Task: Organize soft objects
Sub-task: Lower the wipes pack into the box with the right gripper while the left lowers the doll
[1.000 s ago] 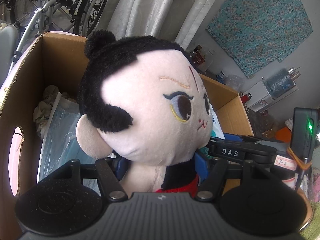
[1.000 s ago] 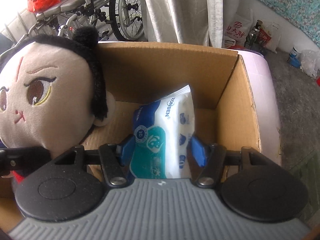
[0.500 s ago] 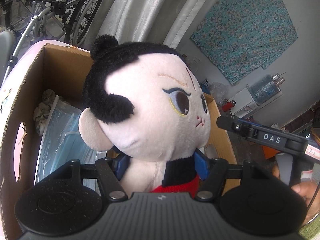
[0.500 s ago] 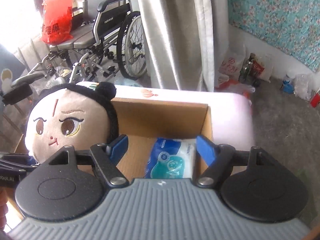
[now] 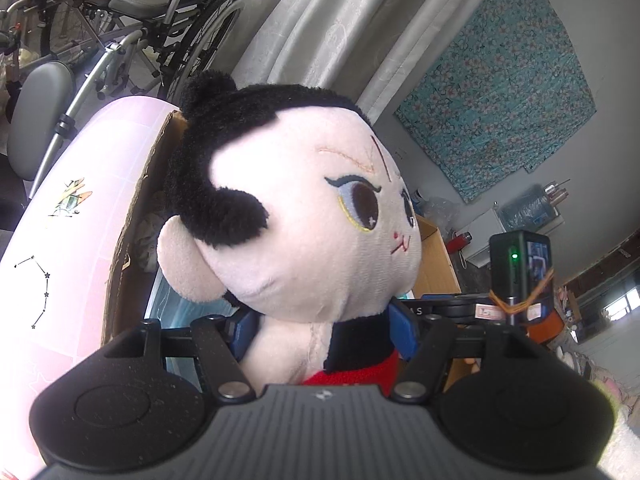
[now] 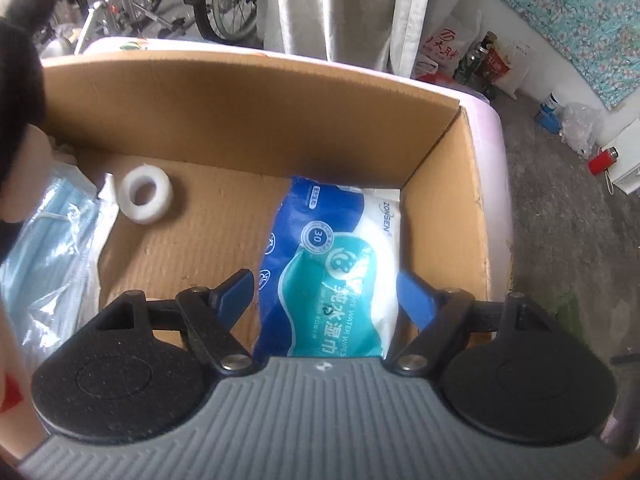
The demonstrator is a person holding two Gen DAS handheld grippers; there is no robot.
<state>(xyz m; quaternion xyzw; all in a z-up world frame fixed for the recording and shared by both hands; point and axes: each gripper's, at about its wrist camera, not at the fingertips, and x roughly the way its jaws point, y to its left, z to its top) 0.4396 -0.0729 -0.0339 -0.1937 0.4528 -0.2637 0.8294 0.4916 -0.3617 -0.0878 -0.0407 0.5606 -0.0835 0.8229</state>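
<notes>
A plush doll [image 5: 312, 216] with black hair, a pale face and a red top fills the left wrist view. My left gripper [image 5: 324, 330] is shut on its neck and body, holding it upright above the cardboard box [image 5: 132, 240]. In the right wrist view a blue and white wet wipes pack [image 6: 332, 264] lies in the right corner of the box [image 6: 248, 120]. My right gripper [image 6: 326, 296] straddles the pack with its jaws opening, and the blue pads [image 6: 236, 292] stand clear of it. The doll's hair [image 6: 16, 80] shows at the left edge.
In the box lie a white tape roll [image 6: 146, 196] and a bag of blue face masks [image 6: 48, 248]. The box stands on a pink surface [image 5: 80, 200]. A wheelchair [image 5: 120, 40] and curtains [image 5: 320, 20] are behind; bags and bottles [image 6: 480, 56] line the wall.
The left gripper has carried the doll up and back from the box. The right jaws have spread off the wipes pack, which now lies flat in the box corner.
</notes>
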